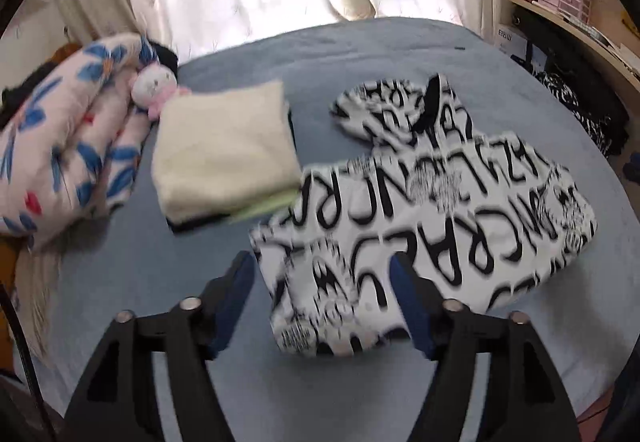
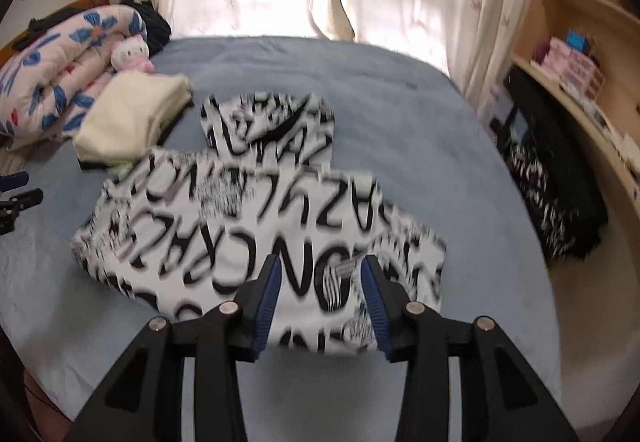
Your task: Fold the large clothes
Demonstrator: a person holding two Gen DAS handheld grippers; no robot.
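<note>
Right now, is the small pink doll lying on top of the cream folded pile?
No, the doll lies against the flowered quilt, behind the cream pile.

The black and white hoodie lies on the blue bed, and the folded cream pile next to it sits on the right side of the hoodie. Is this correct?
Not quite. In the right wrist view the cream pile sits left of the hoodie, beside the floral quilt. The rest holds: the hoodie lies on the blue bed.

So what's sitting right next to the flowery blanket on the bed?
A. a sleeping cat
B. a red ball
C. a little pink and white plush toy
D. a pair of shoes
C: a small pink and white plush toy rests against the rolled flowery blanket, just behind the folded cream clothes on the blue bed.
</note>
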